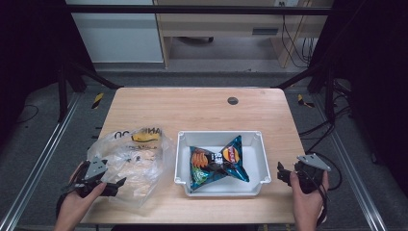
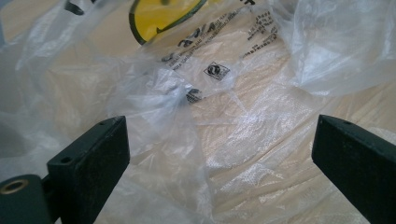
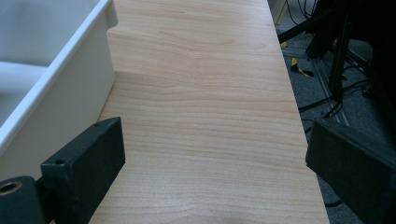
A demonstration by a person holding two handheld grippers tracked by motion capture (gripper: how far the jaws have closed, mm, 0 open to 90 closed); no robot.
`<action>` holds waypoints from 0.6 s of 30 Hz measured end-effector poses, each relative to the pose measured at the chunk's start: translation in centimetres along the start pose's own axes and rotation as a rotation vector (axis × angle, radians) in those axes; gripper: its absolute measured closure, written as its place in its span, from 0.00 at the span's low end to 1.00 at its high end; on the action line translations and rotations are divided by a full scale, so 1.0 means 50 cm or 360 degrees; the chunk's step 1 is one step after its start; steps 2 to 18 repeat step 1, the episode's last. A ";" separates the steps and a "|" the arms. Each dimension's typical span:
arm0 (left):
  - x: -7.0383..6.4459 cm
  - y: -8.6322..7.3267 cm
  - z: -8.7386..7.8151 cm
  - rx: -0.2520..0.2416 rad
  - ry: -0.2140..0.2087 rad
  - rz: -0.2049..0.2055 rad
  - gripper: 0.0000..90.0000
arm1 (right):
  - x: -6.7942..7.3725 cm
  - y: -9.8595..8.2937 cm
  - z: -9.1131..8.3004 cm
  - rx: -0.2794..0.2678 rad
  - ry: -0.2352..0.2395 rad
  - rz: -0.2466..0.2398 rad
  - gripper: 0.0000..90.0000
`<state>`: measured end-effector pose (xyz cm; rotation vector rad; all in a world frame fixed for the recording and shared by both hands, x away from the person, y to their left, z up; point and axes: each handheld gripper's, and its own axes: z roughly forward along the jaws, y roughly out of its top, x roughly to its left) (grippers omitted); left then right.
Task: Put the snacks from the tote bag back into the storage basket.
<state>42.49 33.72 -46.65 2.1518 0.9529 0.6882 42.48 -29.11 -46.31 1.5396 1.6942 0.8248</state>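
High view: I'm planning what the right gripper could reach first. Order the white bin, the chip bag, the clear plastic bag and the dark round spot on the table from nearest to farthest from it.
From the right gripper:
1. White bin, just to its left.
2. Chip bag, inside the bin.
3. Dark round spot, toward the table's far edge.
4. Clear plastic bag, across the table by the left gripper.

A bin [image 1: 220, 139] is being carried near the table's [image 1: 202, 106] front edge with a chip bag [image 1: 216, 162] lying inside it, while a plastic bag [image 1: 132, 161] is being spread just left of it.
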 end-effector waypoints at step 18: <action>0.000 0.000 -0.002 -0.0003 0.0004 -0.0003 0.04 | 0.000 0.000 0.000 0.0003 0.0005 0.0004 0.06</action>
